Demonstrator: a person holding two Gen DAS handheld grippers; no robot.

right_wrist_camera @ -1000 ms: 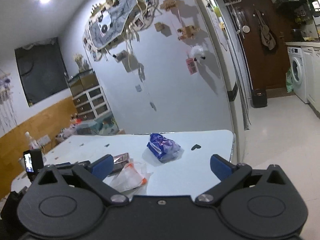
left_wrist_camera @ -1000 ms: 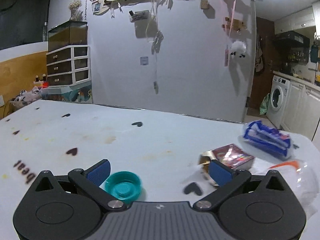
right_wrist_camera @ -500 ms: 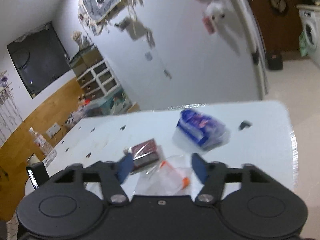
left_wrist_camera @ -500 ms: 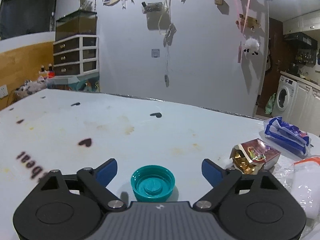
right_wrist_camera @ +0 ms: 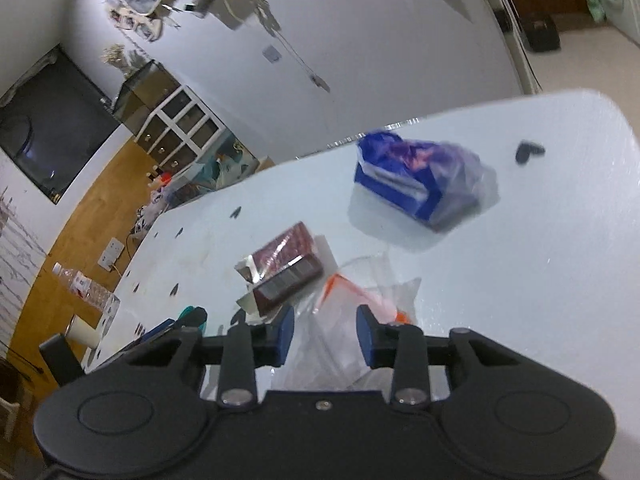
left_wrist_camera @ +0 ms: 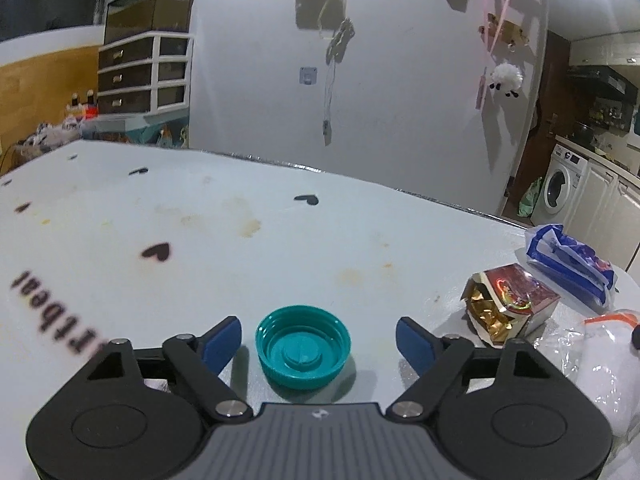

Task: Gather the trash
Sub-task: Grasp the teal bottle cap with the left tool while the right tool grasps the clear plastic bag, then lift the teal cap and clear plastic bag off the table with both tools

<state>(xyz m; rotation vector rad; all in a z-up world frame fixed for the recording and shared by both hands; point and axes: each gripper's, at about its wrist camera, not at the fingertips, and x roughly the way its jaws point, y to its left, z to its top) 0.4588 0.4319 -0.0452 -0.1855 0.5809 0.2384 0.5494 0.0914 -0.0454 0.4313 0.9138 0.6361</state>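
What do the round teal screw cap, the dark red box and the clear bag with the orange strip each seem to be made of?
Round teal screw cap: smooth moulded plastic, probably; ridged inner wall.
Dark red box: glossy printed card, seemingly; crumpled gold foil shows at its torn end.
Clear bag with the orange strip: thin see-through plastic film, creased and shiny.

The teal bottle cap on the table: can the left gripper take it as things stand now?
Probably yes. The teal cap lies open side up between the left gripper's blue pads, which have been closing but do not touch it yet. Nothing stands between them.
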